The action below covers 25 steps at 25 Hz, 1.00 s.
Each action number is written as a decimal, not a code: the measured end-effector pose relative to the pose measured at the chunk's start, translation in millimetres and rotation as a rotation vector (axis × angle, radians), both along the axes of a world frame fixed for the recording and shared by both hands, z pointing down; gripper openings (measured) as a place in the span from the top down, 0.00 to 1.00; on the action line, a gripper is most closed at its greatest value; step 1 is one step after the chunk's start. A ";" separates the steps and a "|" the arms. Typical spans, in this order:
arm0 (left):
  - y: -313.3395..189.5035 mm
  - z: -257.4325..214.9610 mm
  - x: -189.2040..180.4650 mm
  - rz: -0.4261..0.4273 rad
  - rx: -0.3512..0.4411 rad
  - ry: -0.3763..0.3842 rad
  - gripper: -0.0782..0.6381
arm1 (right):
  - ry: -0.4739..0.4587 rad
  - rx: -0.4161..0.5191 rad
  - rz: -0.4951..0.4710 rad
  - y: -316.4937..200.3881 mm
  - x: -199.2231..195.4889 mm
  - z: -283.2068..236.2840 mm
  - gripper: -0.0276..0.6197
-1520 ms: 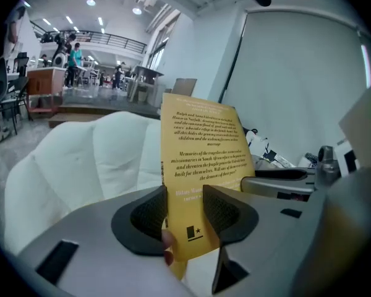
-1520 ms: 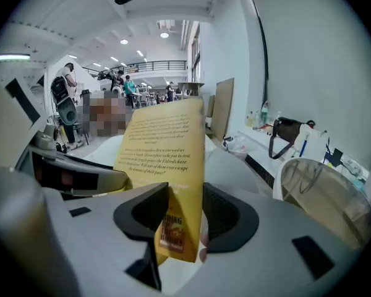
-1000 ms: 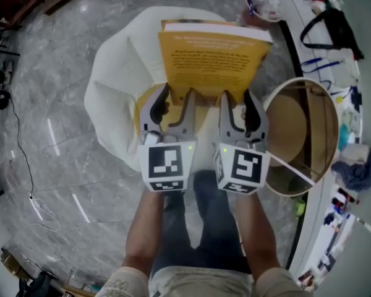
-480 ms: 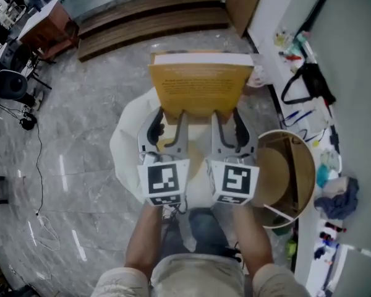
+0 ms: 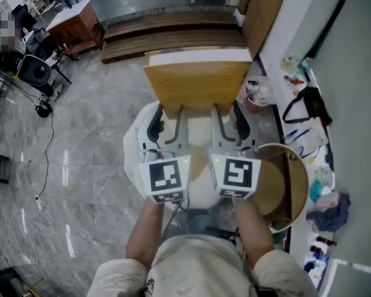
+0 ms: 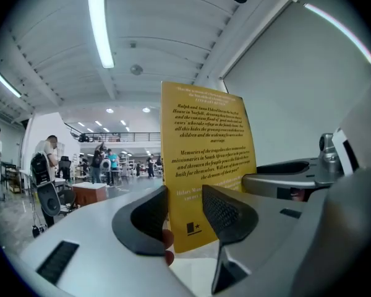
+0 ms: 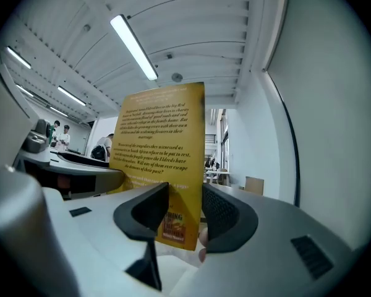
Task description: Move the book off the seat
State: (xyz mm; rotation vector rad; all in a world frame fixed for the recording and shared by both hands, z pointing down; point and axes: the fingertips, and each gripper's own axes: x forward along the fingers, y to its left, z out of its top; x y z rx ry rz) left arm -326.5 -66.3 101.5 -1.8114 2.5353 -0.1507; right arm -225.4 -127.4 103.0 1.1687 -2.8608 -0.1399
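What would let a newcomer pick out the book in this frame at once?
Find the white beanbag seat in the middle of the grey floor. Above it, the left gripper and right gripper clamp the near edge of a book. It is the only mustard-yellow slab here, its cover printed with dark text.

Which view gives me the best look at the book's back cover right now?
The left gripper view: the yellow book, gripped in the left tool, shows its printed back cover broad and sharp. The right gripper view shows the book narrower and shaded. The head view shows the book from above, blurred, print unreadable.
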 end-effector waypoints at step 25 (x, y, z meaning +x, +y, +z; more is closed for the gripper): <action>183.9 -53.5 182.6 0.436 0.115 -0.002 0.65 | 0.025 0.099 0.464 231.6 199.3 -59.1 0.69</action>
